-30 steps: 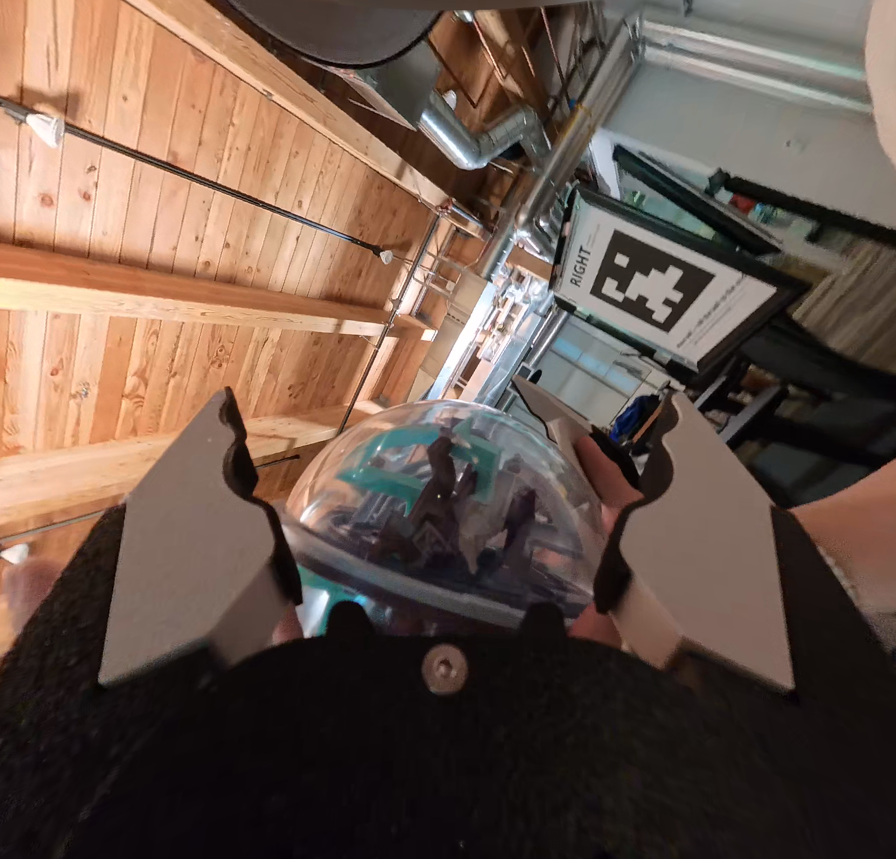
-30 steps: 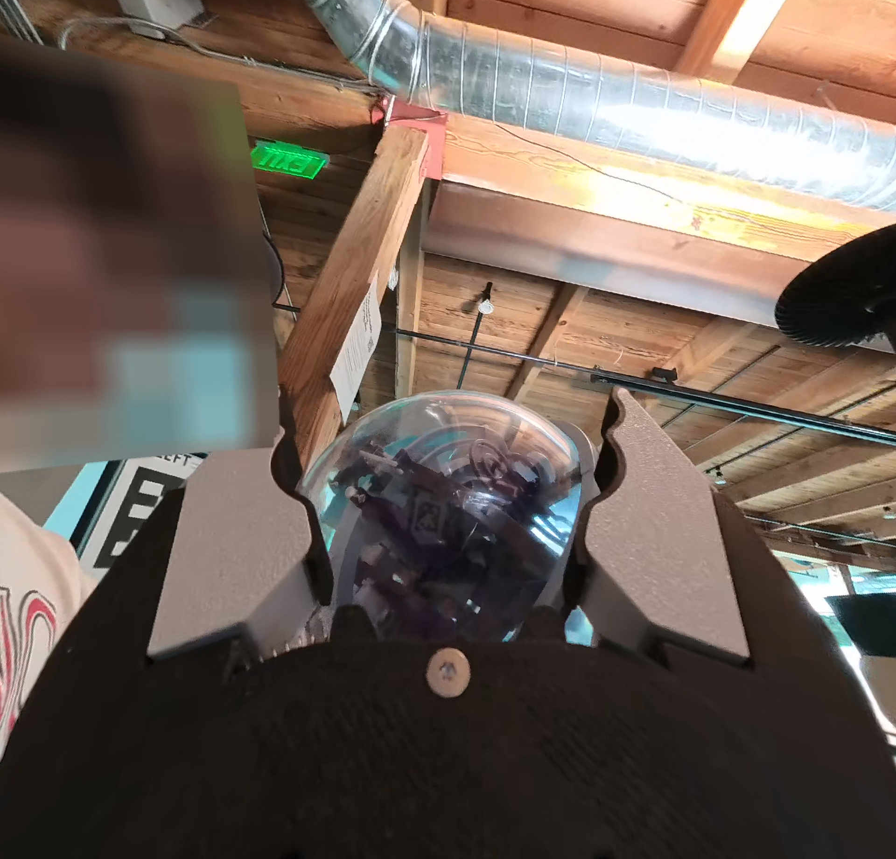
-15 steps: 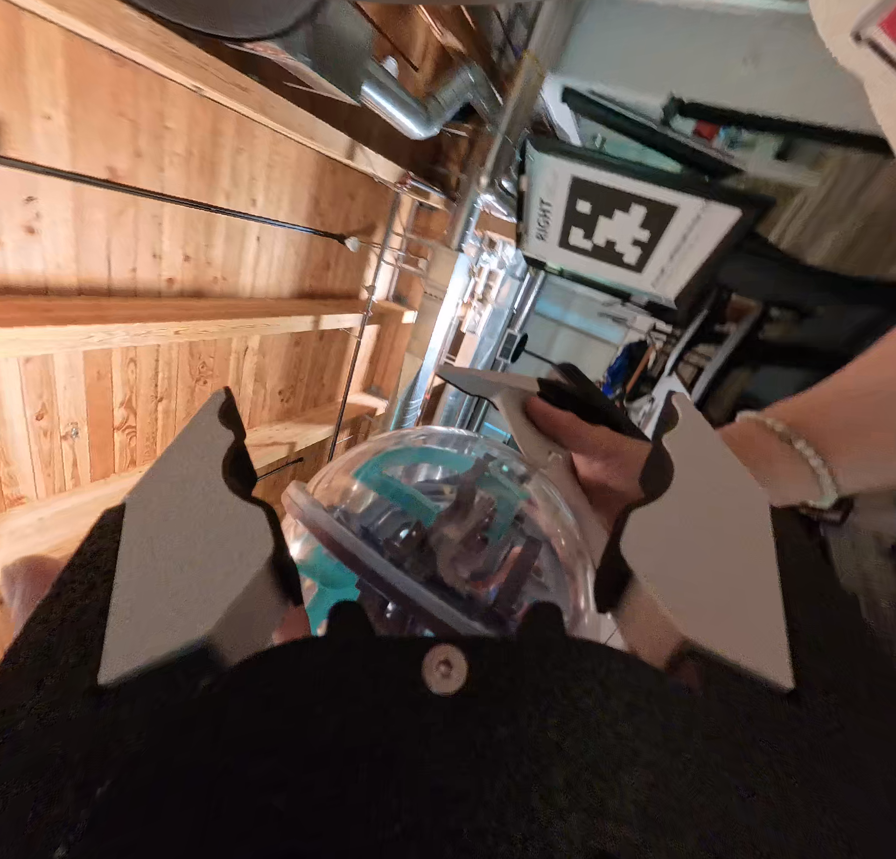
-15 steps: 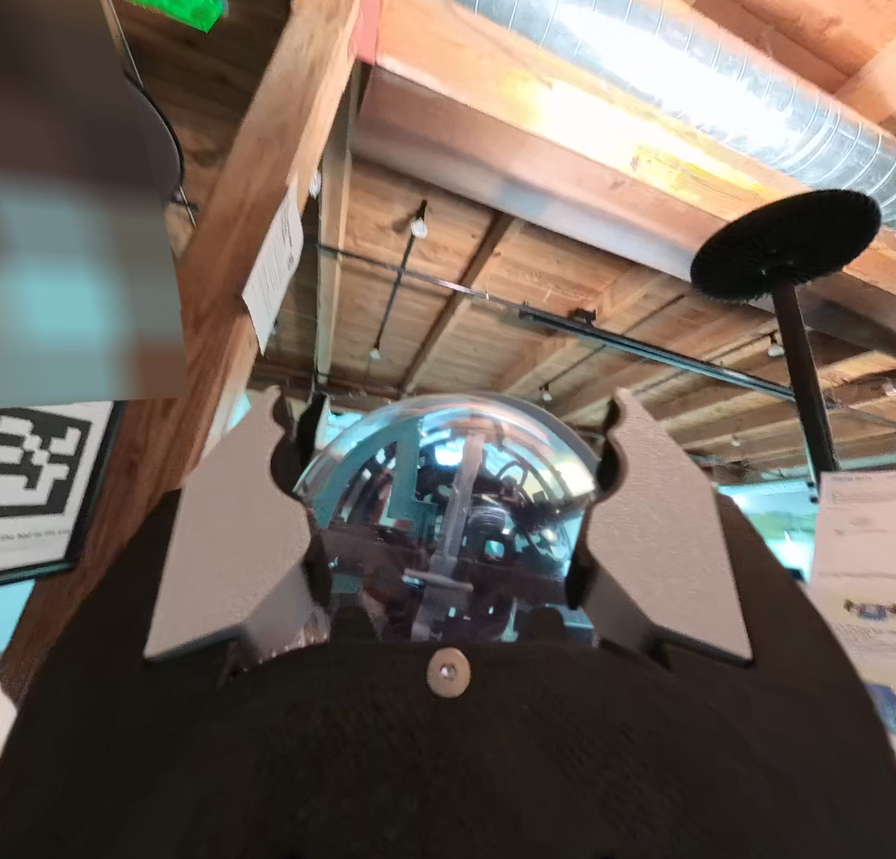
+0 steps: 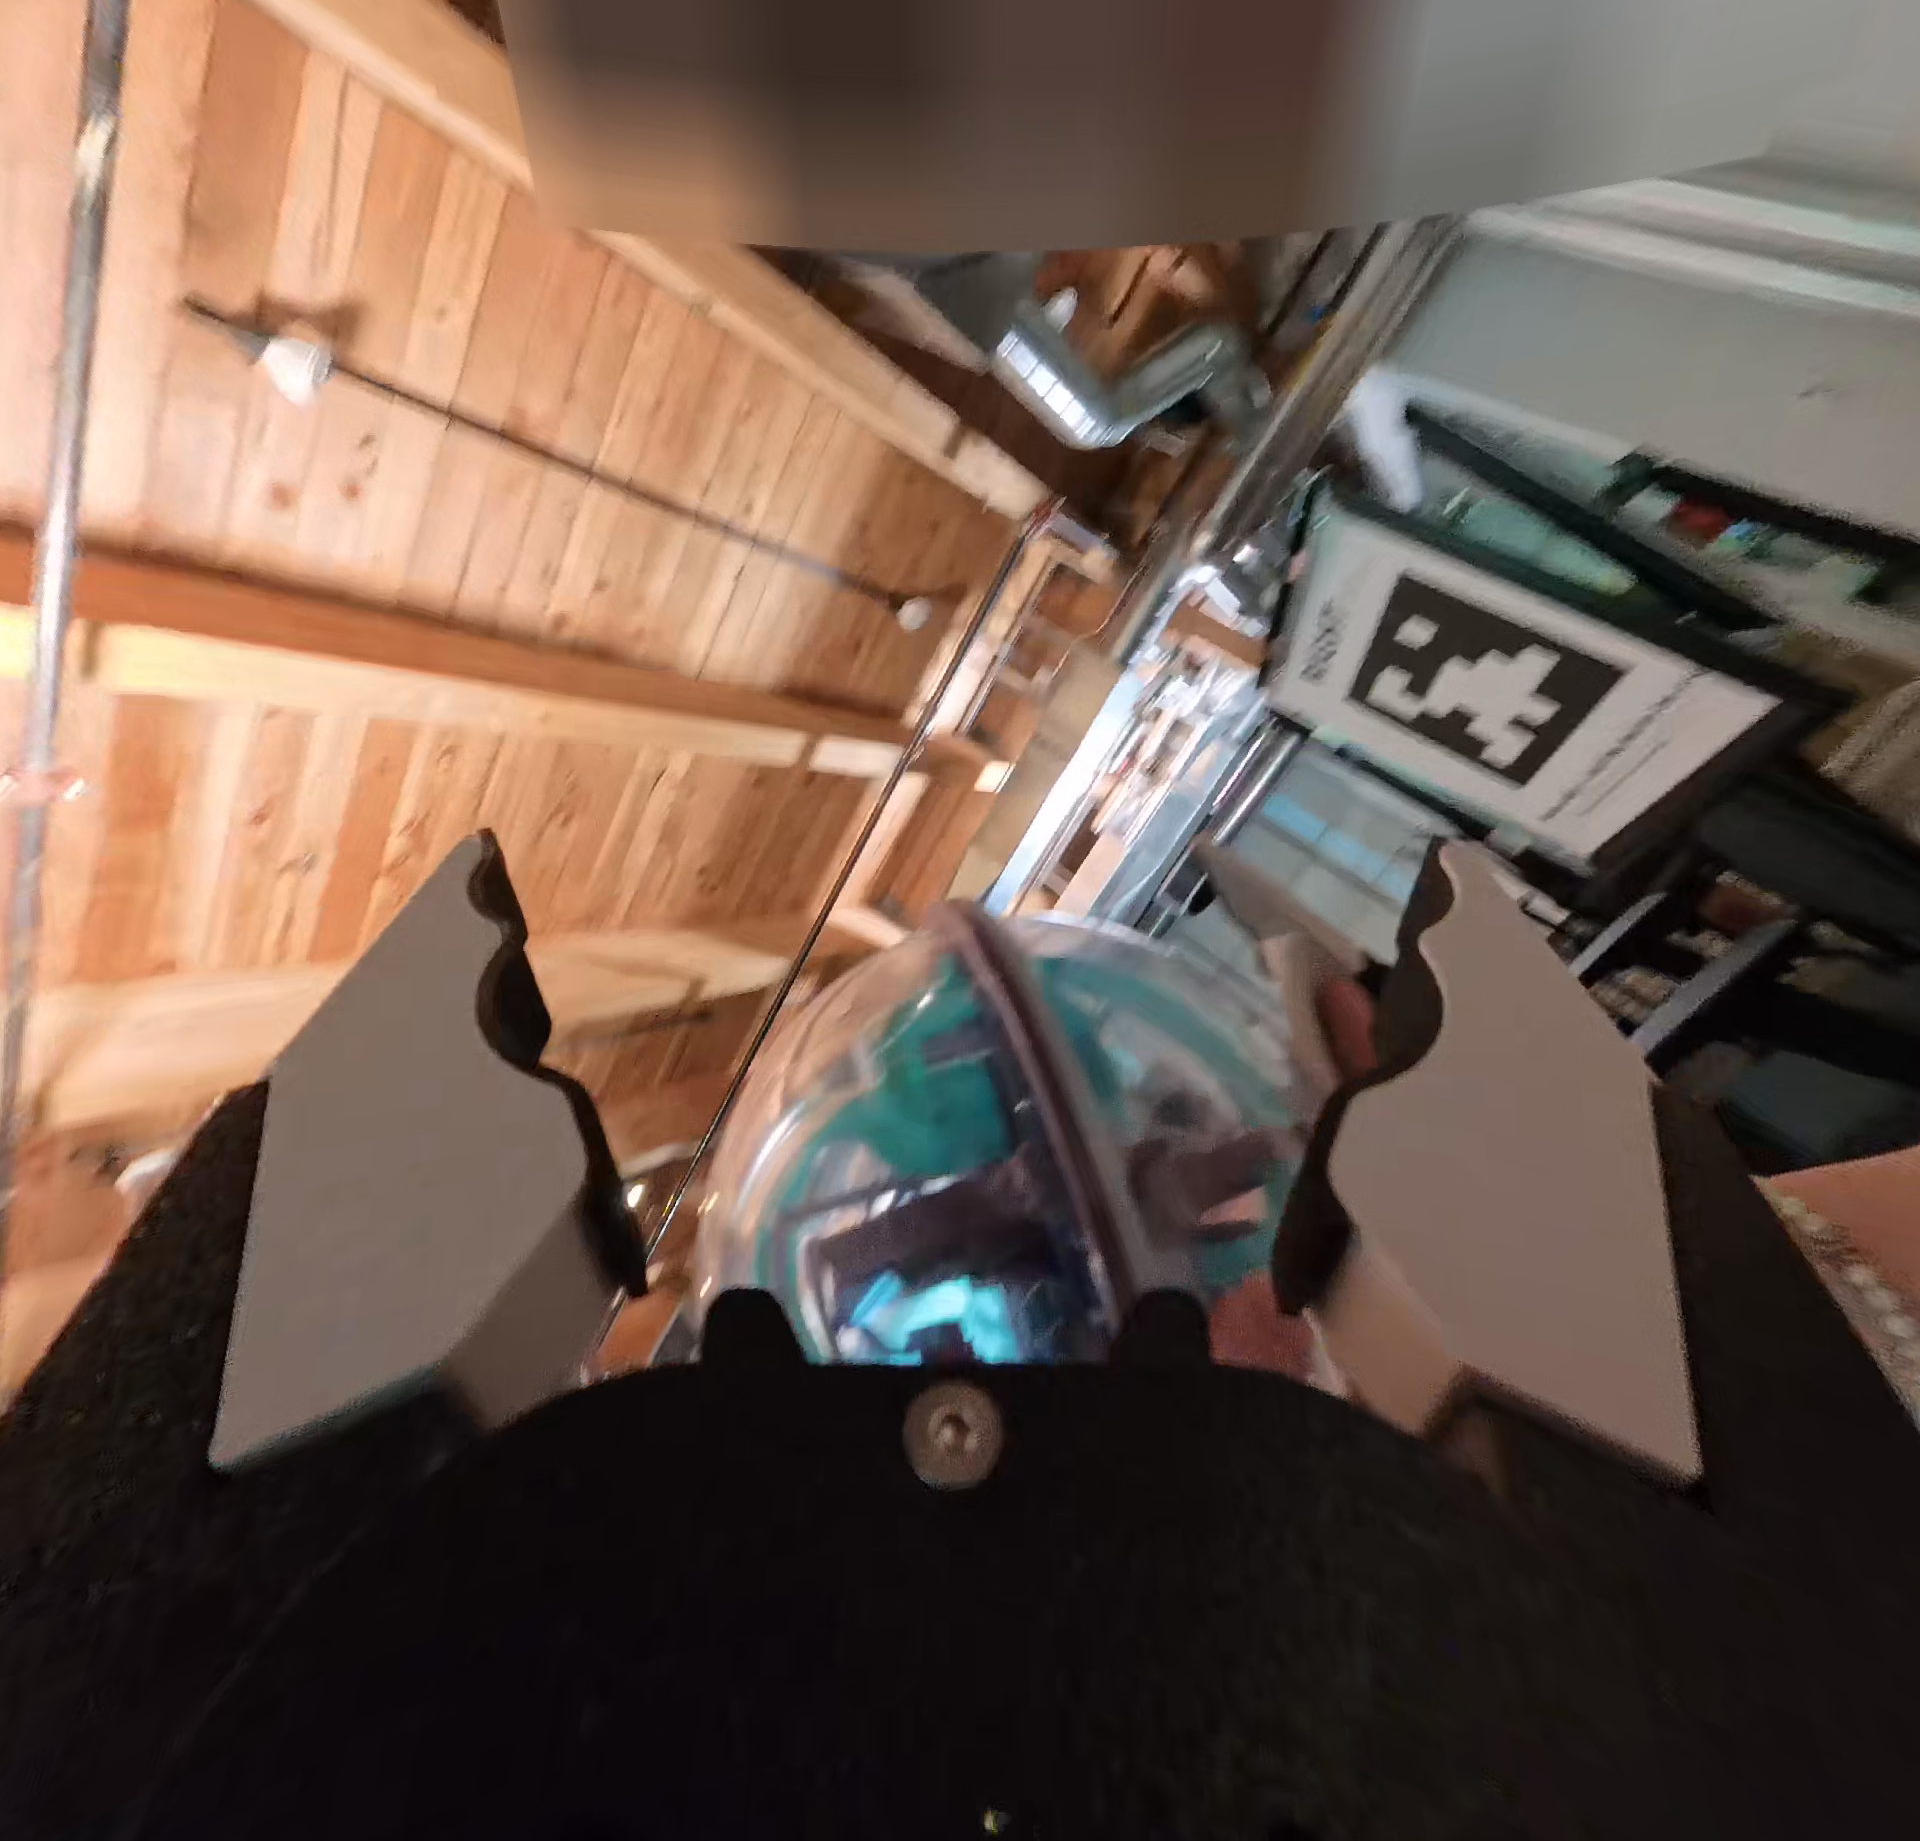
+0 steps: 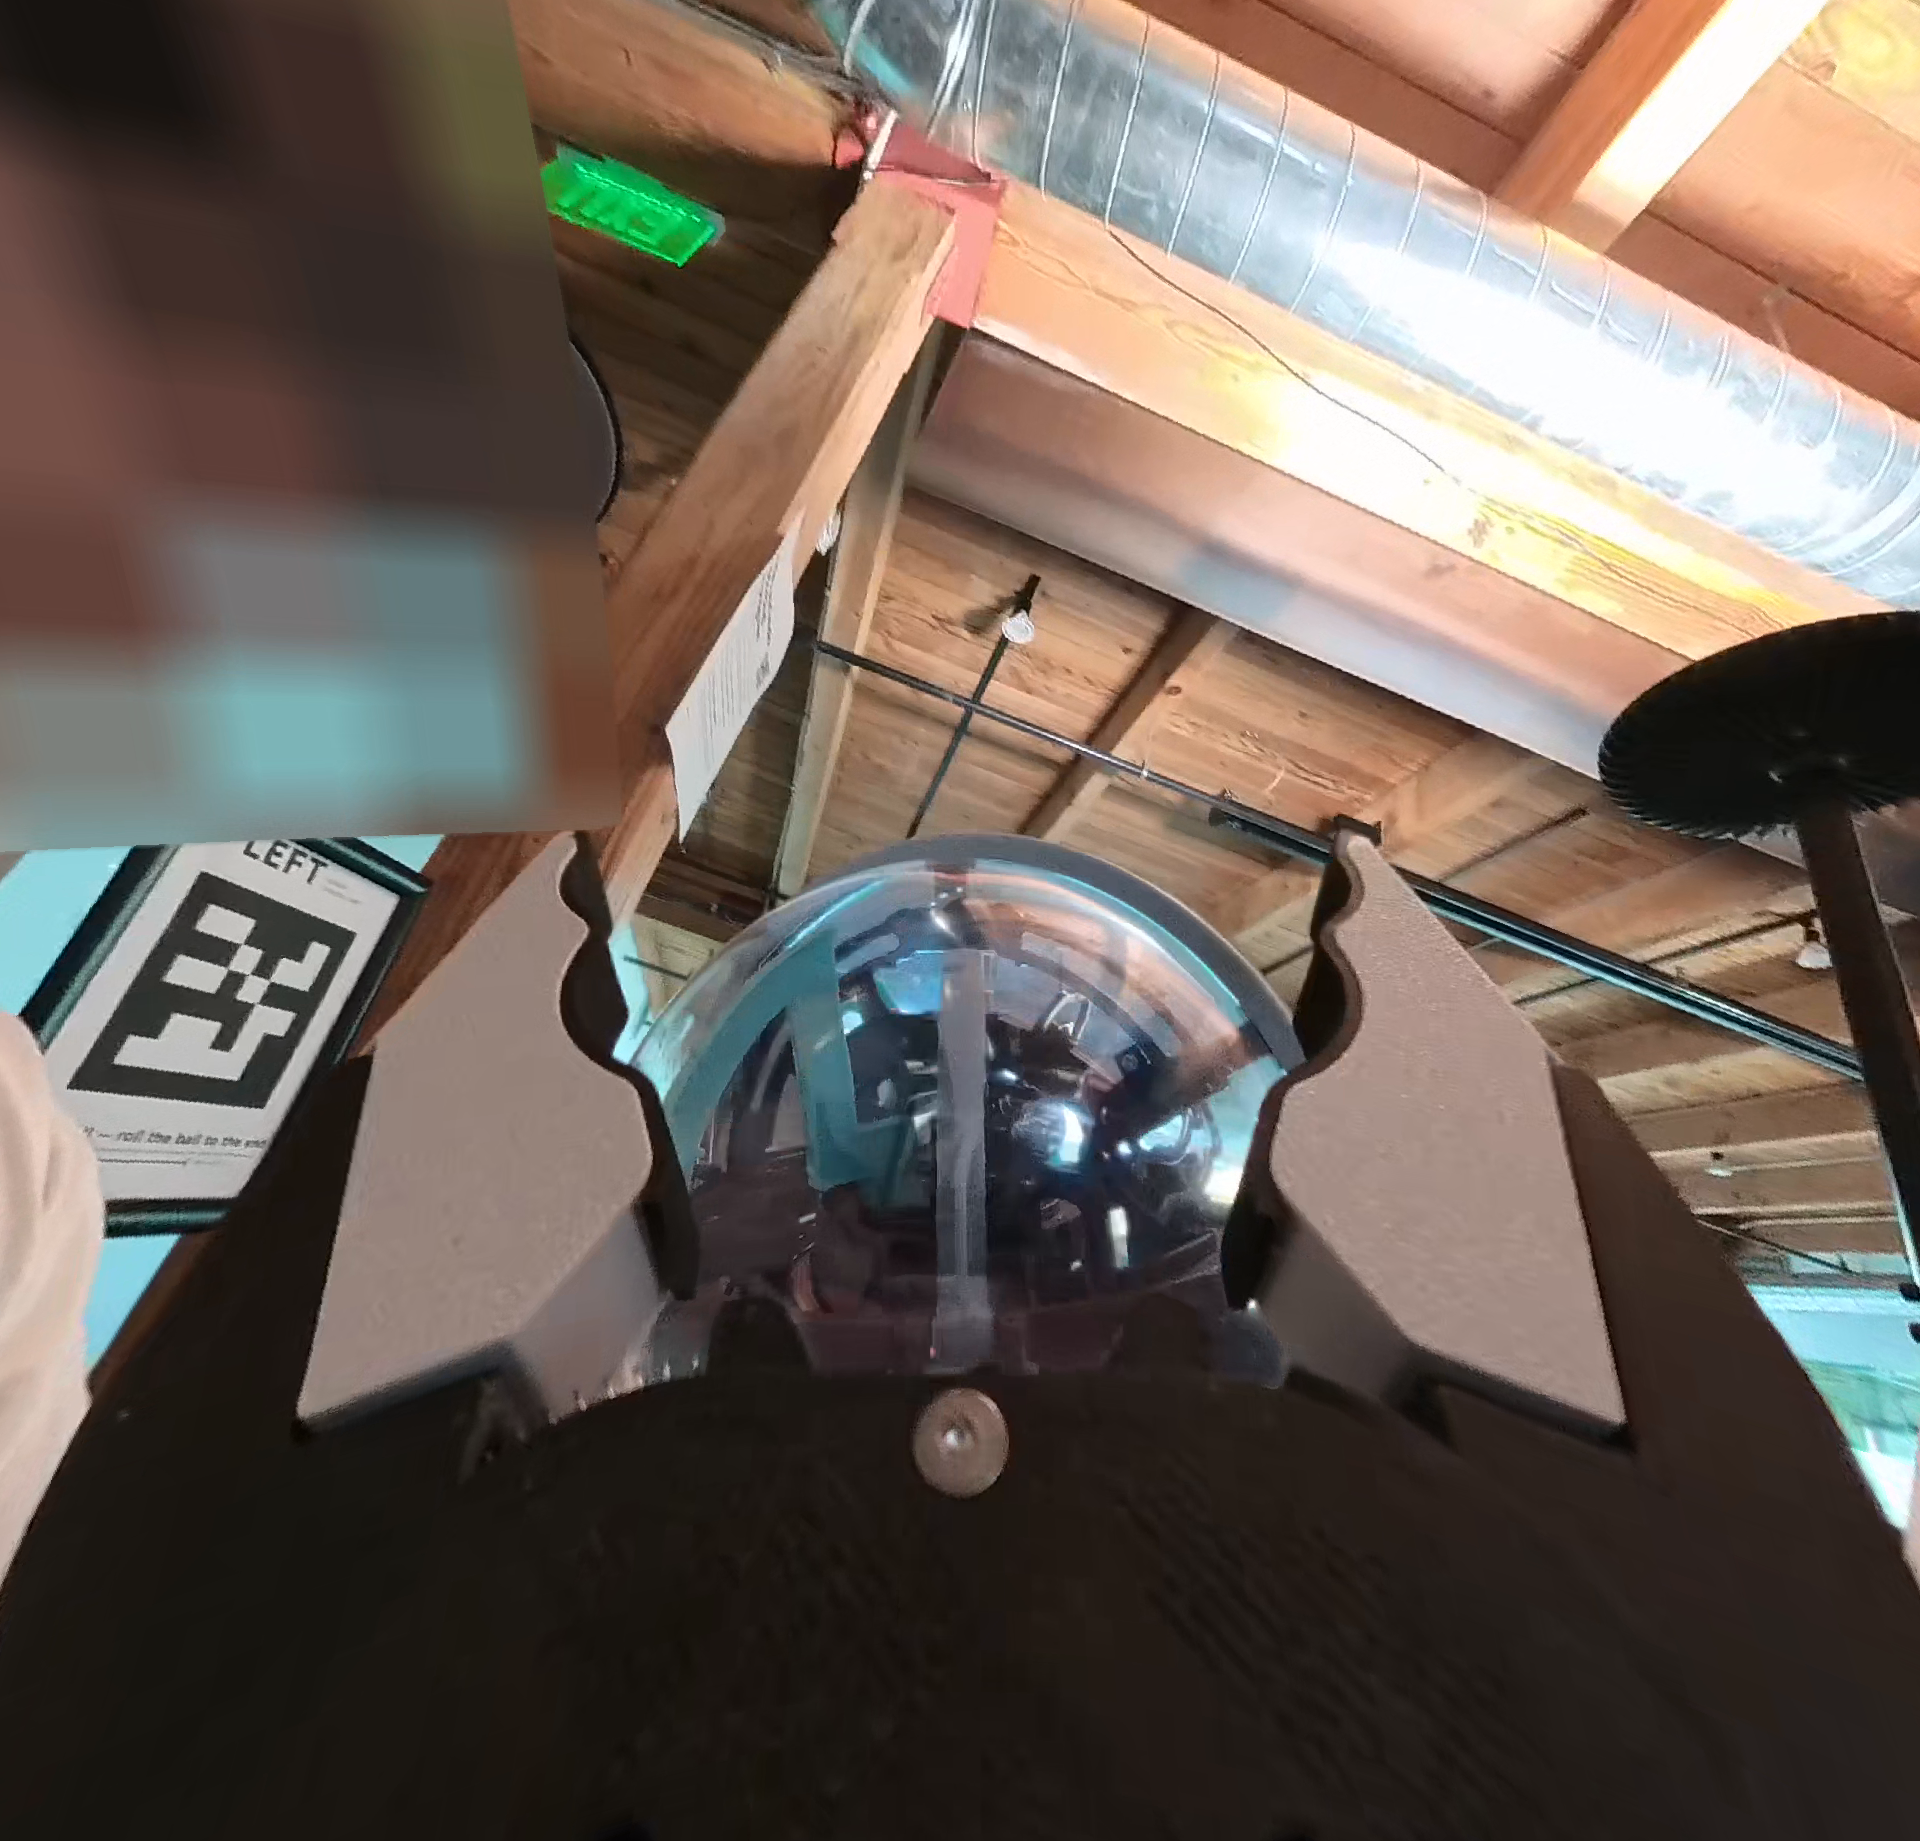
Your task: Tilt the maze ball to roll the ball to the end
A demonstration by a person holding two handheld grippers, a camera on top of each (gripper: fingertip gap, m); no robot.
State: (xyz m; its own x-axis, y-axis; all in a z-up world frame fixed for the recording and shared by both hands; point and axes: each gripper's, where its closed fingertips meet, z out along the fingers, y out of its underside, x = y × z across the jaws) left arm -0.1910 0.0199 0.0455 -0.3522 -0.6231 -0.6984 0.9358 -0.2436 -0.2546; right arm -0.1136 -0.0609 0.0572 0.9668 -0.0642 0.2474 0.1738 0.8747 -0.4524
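The maze ball (image 5: 966,1116) is a clear sphere with teal and dark tracks inside, held up in the air toward the ceiling. My left gripper (image 5: 966,851) is shut around it. The ball presses on the right finger, and a thin gap shows at the left finger (image 5: 416,1116). Its seam band runs nearly upright. My right gripper (image 6: 958,851) is shut on the ball (image 6: 956,1064), which fills the space between both fingers. In the left wrist view a hand (image 5: 1340,1022) and the right gripper's marker plate (image 5: 1455,700) show behind the ball. I cannot pick out the small ball inside.
A wooden plank ceiling (image 5: 468,700) with beams fills the background. A metal duct (image 6: 1351,212), a green lit sign (image 6: 634,196) and a black round fixture on a pole (image 6: 1787,721) are overhead. The left gripper's marker plate (image 6: 208,1002) and a pale sleeve (image 6: 42,1220) sit at the left.
Both grippers have turned together with the ball. In the left wrist view the seam band has gone from lying flat to nearly upright, and the ball has shifted toward the right finger.
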